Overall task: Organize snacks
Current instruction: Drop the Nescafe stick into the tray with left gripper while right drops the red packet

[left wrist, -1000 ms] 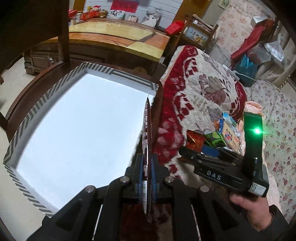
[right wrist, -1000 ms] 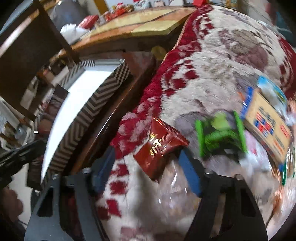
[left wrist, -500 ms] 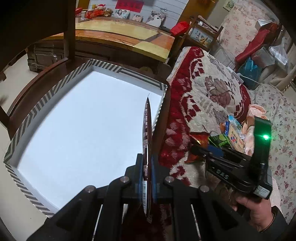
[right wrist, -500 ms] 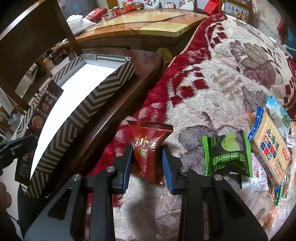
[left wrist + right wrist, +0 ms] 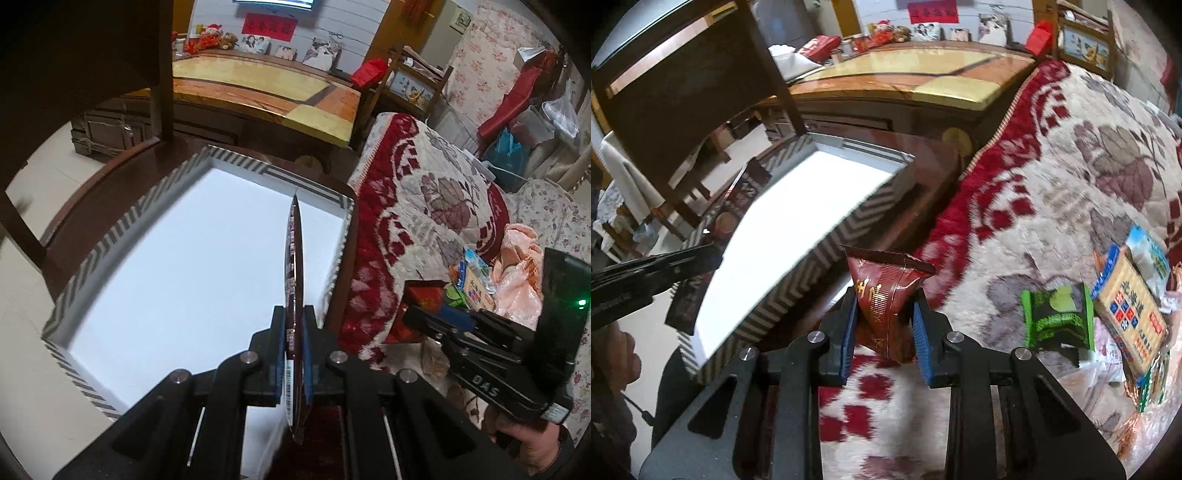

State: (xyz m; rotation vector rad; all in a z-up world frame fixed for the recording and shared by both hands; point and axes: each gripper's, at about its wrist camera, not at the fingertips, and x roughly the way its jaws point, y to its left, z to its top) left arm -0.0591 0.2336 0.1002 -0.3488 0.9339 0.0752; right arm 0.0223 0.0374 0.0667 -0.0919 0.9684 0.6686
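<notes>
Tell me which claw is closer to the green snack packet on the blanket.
Right. The right claw, shut on a red packet, is just beside the green packet. The left claw, holding a flat dark packet, is over the white box, farther off.

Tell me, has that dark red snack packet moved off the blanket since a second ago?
Yes. The red packet now sits pinched in the right gripper, whose fingers just closed on it, lifted off the blanket beside the green packet.
</notes>
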